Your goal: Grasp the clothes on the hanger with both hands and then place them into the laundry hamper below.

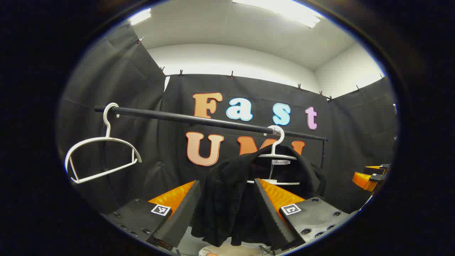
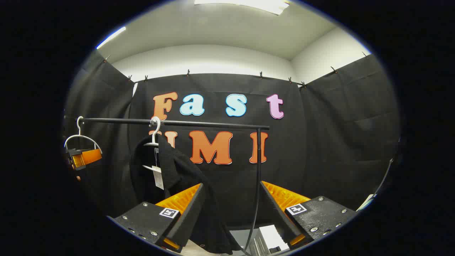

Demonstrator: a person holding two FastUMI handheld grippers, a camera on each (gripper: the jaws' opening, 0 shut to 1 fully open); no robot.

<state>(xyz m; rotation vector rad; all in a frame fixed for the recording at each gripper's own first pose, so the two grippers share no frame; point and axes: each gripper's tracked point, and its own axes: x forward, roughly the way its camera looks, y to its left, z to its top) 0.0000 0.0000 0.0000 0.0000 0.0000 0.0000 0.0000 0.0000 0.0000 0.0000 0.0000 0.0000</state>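
Both my hand-held grippers, left (image 1: 223, 213) & right (image 2: 230, 217), gape wide w/ nothing clamped; black knit garment (image 1: 227, 199) on white plastic hanger (image 1: 275, 151), so grasp & hamper drop remain.

We see a black rail (image 1: 213, 122) crossing the booth, with an empty white hanger (image 1: 101, 153) at its left end and a second hanger (image 1: 276, 149) further right carrying a black garment (image 1: 227, 192). Our left gripper (image 1: 224, 209) has its jaws spread wide, and the garment's hanging folds sit in the gap between its fingers (image 1: 181, 217), though we cannot tell if either finger touches the cloth. At the far right edge, part of the other gripper (image 1: 369, 177) shows orange and black.
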